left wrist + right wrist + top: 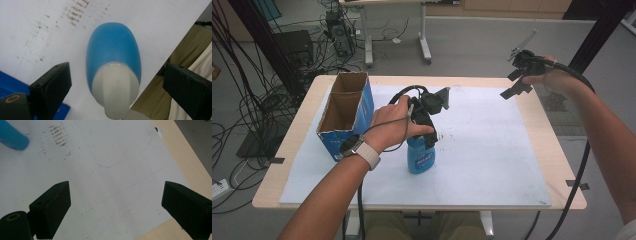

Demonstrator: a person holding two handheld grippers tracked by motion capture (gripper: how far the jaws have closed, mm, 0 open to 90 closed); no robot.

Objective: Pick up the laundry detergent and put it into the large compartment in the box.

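A blue bottle (420,159) with a white cap stands upright on the white sheet (492,140) near the table's front middle. My left gripper (430,136) hangs right above it, pointing down. In the left gripper view the bottle (113,51) and its white cap (115,88) lie between the jaws, which are spread wide and clear of it on both sides. My right gripper (515,84) is held up over the table's far right edge, open, with nothing between its jaws (116,207). A corner of the bottle (13,137) shows at the top left of the right gripper view.
An open blue cardboard box (346,112) with two compartments stands at the left of the table, close to my left forearm. The sheet has brown smudges (58,136) and faint pen lines. Cables and desk legs are on the floor beyond.
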